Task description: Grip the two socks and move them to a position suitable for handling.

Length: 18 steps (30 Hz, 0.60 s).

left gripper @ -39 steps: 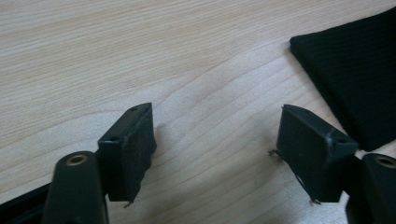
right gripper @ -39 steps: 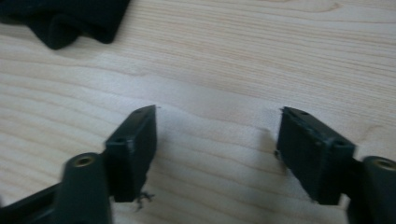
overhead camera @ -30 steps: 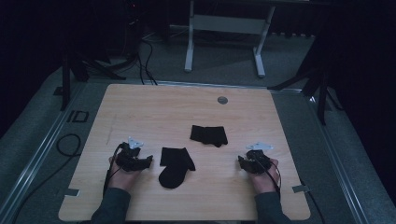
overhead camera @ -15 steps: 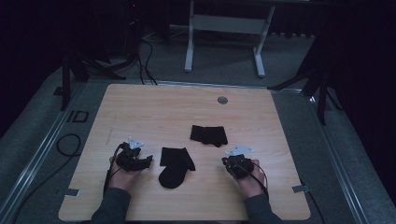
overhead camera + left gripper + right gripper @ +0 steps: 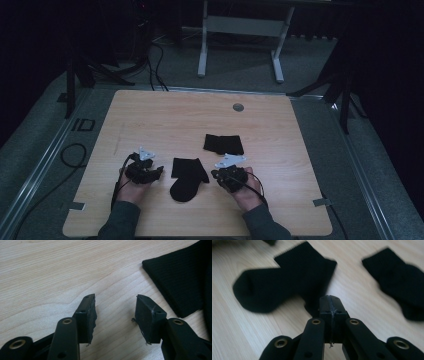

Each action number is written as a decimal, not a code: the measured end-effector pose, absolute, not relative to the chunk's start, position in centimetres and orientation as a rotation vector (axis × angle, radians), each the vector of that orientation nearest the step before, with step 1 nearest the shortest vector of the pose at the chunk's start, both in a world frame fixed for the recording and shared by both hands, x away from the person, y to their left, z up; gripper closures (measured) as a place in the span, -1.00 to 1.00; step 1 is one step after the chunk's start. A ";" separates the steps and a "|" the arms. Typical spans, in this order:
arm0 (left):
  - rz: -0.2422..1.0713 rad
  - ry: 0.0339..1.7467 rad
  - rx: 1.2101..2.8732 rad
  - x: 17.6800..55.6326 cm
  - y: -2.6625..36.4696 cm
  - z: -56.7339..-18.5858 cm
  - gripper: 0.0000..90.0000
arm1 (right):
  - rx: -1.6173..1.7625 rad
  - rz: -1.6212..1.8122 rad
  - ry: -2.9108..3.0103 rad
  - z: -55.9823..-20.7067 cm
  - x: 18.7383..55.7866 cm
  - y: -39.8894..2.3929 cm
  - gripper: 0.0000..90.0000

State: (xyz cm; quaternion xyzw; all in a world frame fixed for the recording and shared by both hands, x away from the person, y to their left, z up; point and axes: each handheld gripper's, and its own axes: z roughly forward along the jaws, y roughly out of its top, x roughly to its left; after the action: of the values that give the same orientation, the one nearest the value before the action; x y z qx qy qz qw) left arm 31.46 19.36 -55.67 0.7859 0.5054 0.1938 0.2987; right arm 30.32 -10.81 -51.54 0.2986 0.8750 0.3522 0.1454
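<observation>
Socks lie on the wooden worktop [image 5: 150,125]: one black sock [image 5: 187,177] flat near the front edge, toe end toward the person, and a second, folded black sock [image 5: 223,144] just behind it and a little toward the right edge. The left gripper [image 5: 150,172] rests just left of the front sock, held in the left hand [image 5: 131,186]; its jaws stand apart over bare wood, with the sock's ribbed cuff off to one side (seen in the left gripper view [image 5: 175,280]). The right gripper [image 5: 220,175], held in the right hand [image 5: 246,189], sits just right of that sock, jaws pressed together on nothing, pointing at it.
</observation>
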 end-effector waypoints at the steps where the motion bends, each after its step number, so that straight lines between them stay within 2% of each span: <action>1: 0.513 1.339 2.090 31.4 19.3 -55.7 0.19 | 0.832 1.023 2.526 -51.0 30.5 -9.9 0.99; 13: 0.509 1.326 2.098 31.4 18.9 -55.6 0.32 | 0.749 1.007 2.608 -51.1 31.8 -5.5 0.87; 18: 0.478 1.289 2.117 31.2 18.4 -55.4 0.56 | 0.797 0.921 2.612 -52.4 32.9 -5.5 0.92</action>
State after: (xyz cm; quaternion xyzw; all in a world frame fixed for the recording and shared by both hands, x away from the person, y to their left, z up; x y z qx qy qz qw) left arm 31.23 18.36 -55.44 0.7991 0.4864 0.1805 0.3036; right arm 32.86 -5.48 -52.39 0.2741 0.8988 0.3168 0.1294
